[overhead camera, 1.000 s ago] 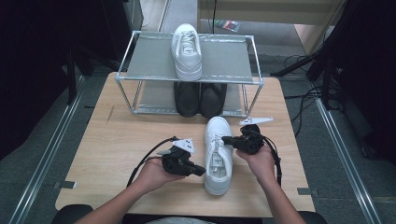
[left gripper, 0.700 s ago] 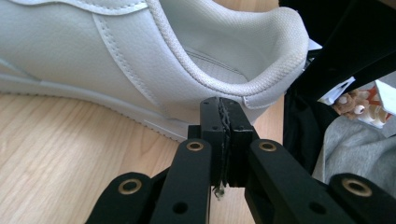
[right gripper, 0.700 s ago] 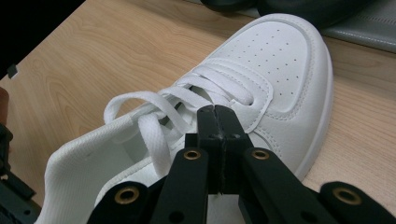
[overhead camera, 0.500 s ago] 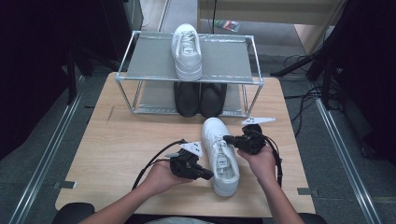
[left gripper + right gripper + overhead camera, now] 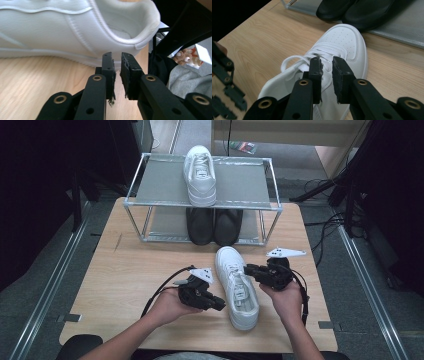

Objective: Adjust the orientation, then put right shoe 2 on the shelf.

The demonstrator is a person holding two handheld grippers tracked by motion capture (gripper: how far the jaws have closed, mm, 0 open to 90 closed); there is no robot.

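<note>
We hold the left gripper [image 5: 220, 304] and the right gripper [image 5: 248, 269] on either side of the white shoe [image 5: 236, 287] lying on the table [image 5: 125, 280], both pairs of jaws having just opened a crack, gripping nothing.

We note white sneaker [image 5: 236, 287]: low-top, laced, upright on sole on counter [image 5: 125, 280], toe toward rack [image 5: 150, 215], between both grippers.

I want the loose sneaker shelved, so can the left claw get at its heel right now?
Probably yes: the left claw sits just off the white sneaker's heel, jaws slightly parted with nothing between them, having just been opening, and bare table around it.
</note>
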